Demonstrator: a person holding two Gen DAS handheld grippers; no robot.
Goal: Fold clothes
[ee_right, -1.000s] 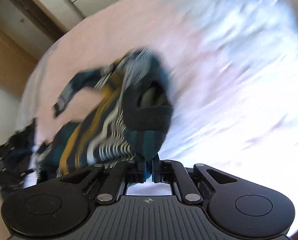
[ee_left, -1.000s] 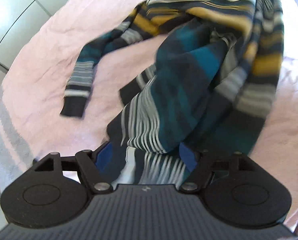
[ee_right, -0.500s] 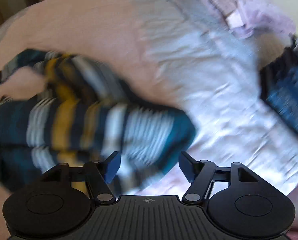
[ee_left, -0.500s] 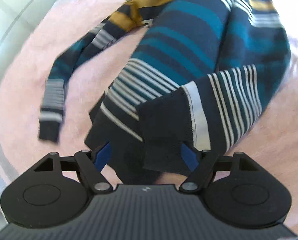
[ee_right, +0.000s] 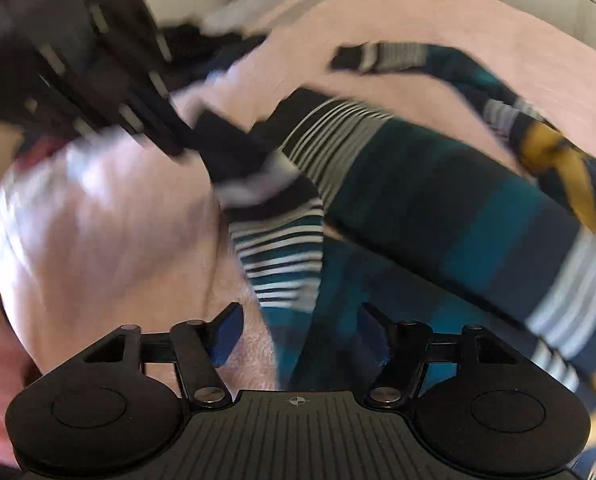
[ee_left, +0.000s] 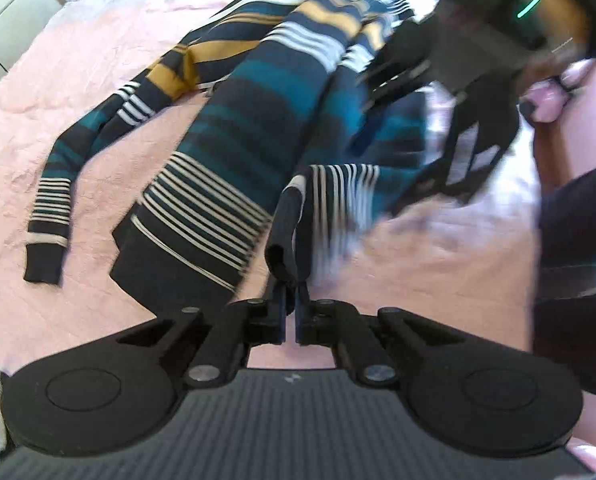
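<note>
Lying rumpled on wrinkled pink sheet point(ee_left: 97, 92), knitted striped sweater point(ee_left: 253, 120).

The left tool point(ee_left: 291, 294) pinches the dark hem of a striped sweater point(ee_left: 253, 120) spread on the bed's pink sheet point(ee_left: 77, 76). One sleeve point(ee_left: 63, 176) trails toward the bed's left edge. The blurred right tool point(ee_left: 450, 120) hovers over the sweater.

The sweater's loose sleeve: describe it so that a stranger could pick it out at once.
On the pink bedsheet lies a striped sweater. Its sleeve stretches alone off the body, flat on the sheet, ending in a dark cuff below thin white stripes.
</note>
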